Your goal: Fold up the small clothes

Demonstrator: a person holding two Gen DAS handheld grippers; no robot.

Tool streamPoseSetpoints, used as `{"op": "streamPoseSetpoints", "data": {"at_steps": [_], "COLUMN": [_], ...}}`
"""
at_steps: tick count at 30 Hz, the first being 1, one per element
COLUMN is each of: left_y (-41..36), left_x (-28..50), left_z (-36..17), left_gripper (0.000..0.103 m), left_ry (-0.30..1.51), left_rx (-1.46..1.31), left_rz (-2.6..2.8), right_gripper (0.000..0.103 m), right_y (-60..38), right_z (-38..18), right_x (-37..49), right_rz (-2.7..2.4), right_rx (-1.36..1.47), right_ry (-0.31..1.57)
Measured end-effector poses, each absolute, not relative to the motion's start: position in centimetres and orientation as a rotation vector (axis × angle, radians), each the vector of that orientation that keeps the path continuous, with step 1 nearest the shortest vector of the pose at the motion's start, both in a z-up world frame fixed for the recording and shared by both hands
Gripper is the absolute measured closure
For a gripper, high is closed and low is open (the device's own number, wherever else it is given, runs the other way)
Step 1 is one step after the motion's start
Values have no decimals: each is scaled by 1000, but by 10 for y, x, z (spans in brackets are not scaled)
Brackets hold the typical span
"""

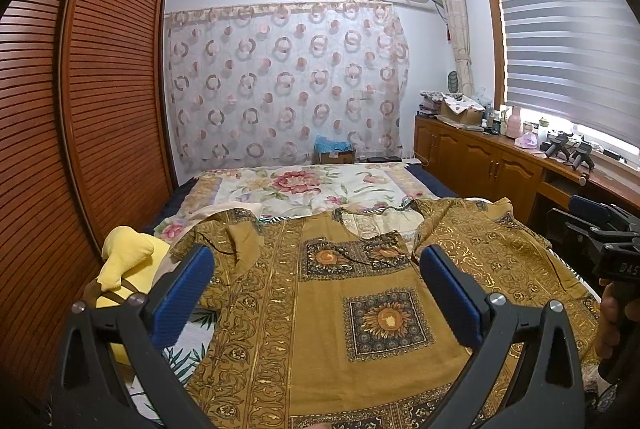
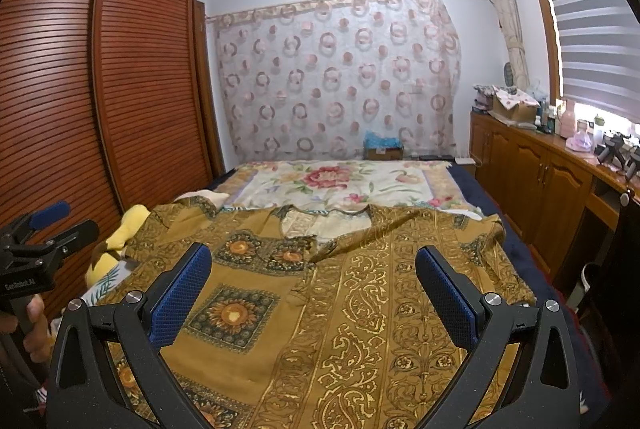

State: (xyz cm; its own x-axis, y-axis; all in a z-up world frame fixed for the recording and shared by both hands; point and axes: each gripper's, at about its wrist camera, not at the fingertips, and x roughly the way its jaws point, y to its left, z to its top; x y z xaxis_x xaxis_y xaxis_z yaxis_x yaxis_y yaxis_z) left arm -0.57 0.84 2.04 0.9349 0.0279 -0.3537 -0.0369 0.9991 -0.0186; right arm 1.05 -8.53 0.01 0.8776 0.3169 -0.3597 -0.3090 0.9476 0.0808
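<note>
A mustard-gold shirt [image 1: 320,277] with dark sunflower squares and scroll borders lies spread flat on the bed, collar away from me. In the right wrist view the same shirt [image 2: 360,289] fills the foreground. My left gripper [image 1: 316,261] hovers open above the shirt's left half, nothing between its blue pads. My right gripper [image 2: 314,261] hangs open over the shirt's middle and right half, also holding nothing. Each gripper shows at the edge of the other's view: the right gripper [image 1: 600,229] at the right edge, the left gripper [image 2: 44,225] at the left edge, both in a hand.
The bed [image 1: 304,185] carries a floral cover beyond the shirt. A yellow plush toy [image 1: 128,261] lies at the shirt's left edge. A slatted wooden wardrobe [image 1: 100,89] stands close on the left, and a cluttered wooden cabinet [image 1: 480,153] runs along the right under the window.
</note>
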Motion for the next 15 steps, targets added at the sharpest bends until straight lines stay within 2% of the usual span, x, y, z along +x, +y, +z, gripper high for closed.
{"op": "streamPoseSetpoints", "data": {"at_steps": [15], "left_y": [5], "left_x": [-6], "left_z": [19], "left_gripper": [0], "left_ry": [359], "left_rx": [-19], "left_rz": [36], "right_gripper": [0], "right_y": [-80], "right_z": [0], "right_x": [9], "right_rz": [326], "right_rx": [22], "right_ry": [377]}}
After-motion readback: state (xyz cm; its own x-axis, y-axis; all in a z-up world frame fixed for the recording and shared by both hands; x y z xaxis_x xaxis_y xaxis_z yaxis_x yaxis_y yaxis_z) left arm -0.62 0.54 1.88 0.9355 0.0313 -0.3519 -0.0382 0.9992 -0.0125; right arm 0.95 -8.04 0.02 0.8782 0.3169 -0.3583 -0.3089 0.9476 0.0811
